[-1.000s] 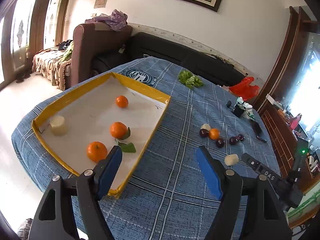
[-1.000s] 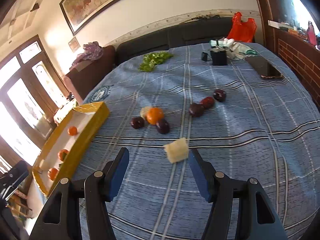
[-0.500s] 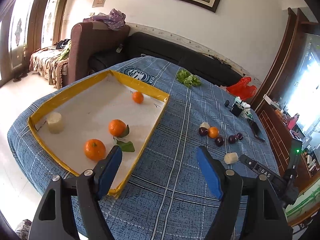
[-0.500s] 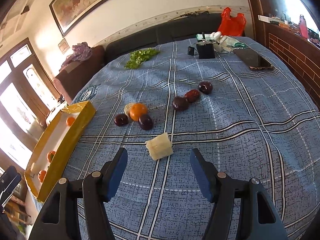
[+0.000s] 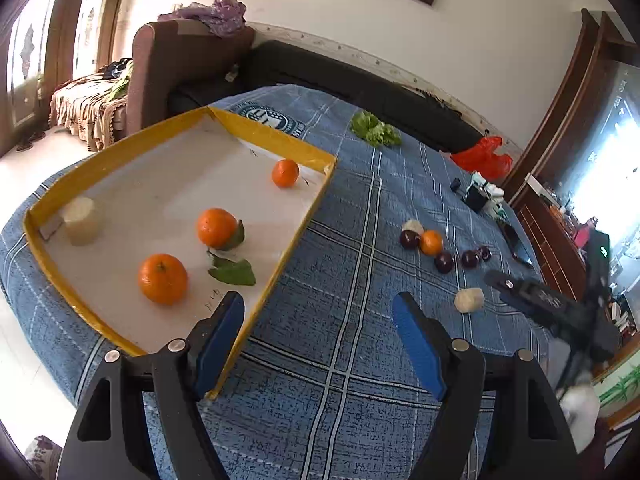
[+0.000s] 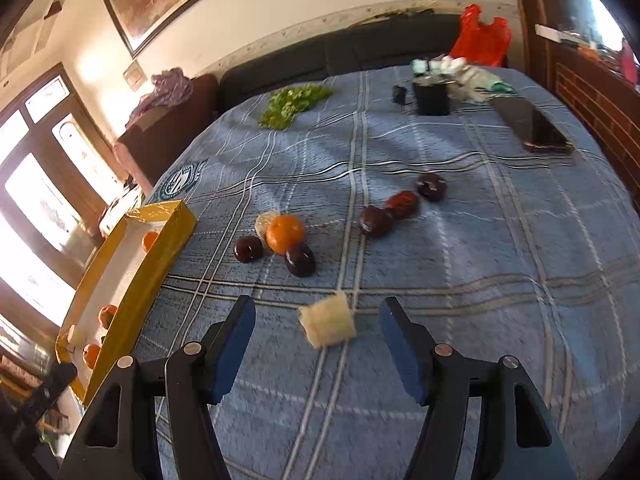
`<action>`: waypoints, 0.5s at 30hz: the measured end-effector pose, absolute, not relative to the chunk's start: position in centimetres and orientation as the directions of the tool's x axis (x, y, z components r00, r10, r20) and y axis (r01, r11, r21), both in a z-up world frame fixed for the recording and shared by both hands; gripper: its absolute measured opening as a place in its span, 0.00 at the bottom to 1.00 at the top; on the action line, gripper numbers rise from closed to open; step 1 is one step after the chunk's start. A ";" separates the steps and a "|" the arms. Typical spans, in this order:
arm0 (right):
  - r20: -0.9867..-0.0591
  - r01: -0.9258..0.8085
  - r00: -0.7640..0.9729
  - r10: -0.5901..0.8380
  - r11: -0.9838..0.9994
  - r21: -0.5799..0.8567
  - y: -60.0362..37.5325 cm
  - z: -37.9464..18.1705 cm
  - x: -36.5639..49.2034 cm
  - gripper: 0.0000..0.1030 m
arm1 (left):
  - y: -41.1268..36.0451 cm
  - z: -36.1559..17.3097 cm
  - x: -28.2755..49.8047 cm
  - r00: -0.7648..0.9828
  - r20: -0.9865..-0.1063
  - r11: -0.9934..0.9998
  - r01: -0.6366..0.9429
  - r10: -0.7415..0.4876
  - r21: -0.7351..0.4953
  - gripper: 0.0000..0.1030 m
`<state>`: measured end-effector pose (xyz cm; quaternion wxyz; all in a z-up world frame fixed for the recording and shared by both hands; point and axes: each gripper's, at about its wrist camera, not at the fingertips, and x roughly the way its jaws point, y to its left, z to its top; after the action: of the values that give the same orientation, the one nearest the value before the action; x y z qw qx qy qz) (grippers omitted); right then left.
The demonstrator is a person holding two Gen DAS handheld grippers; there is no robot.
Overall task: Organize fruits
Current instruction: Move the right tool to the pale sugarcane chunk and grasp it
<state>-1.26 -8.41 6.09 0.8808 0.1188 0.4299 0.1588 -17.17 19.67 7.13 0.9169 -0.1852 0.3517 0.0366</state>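
Note:
A yellow-rimmed tray with a white floor holds three oranges, a pale cylinder piece and loose leaves. My left gripper hangs open and empty over the tray's near right edge. On the blue checked cloth lie an orange, several dark plums and a pale chunk. My right gripper is open, and the pale chunk lies just ahead, in line with the gap, untouched.
Lettuce, a black box, a phone and a red bag sit at the far side of the table. A dark sofa runs behind. The cloth drops off at the near edge.
The left gripper has sunk a little toward the tray's near corner. The right gripper has shifted across the cloth, so the pale chunk now sits closer and centred ahead of its slightly wider jaws.

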 end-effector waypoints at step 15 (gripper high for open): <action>-0.763 -0.190 0.539 0.357 0.934 0.302 -7.3 2.3 0.3 0.37 | 17.0 7.3 -11.3 0.702 -0.696 0.962 -0.062 -0.149 -0.267 0.74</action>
<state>0.33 -7.30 2.31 0.8725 0.0916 0.4537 0.1567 -11.35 17.00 7.33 0.9125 -0.1364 0.3850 -0.0238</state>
